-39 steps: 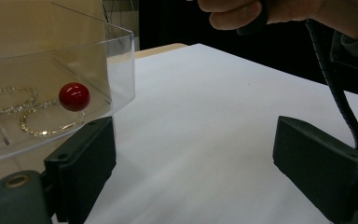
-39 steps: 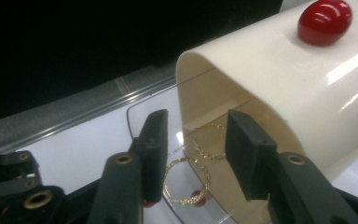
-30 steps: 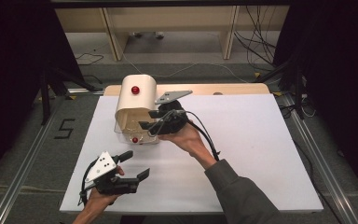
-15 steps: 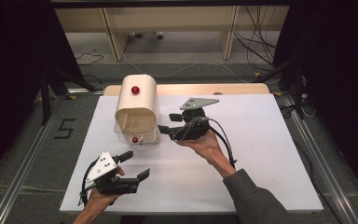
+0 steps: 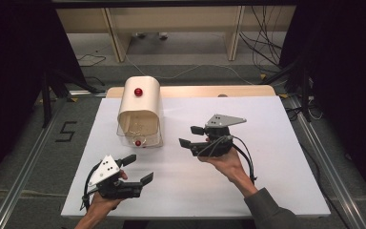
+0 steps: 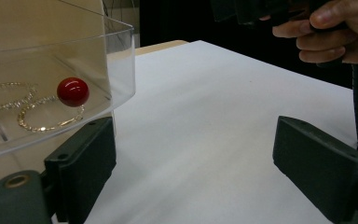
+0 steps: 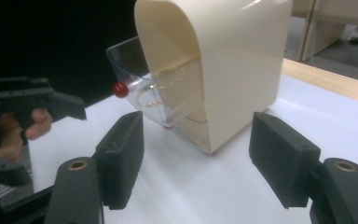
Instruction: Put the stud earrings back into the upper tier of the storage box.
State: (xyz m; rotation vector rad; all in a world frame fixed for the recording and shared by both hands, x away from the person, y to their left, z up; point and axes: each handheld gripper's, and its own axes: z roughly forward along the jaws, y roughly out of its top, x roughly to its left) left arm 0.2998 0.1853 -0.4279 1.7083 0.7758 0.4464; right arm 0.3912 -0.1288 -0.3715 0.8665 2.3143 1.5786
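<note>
Right gripper (image 5: 194, 137) from above hangs wide and empty beside the cream box (image 5: 139, 109), left gripper (image 5: 139, 170) likewise; its view shows the pulled-out clear drawer (image 6: 51, 93) holding chains (image 6: 32, 109); mine faces the box, so probably grasping the red knob (image 7: 119, 89) next

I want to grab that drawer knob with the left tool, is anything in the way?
Nothing visible blocks it. The left tool is open, with bare white table between it and the red knob on the clear drawer.
</note>
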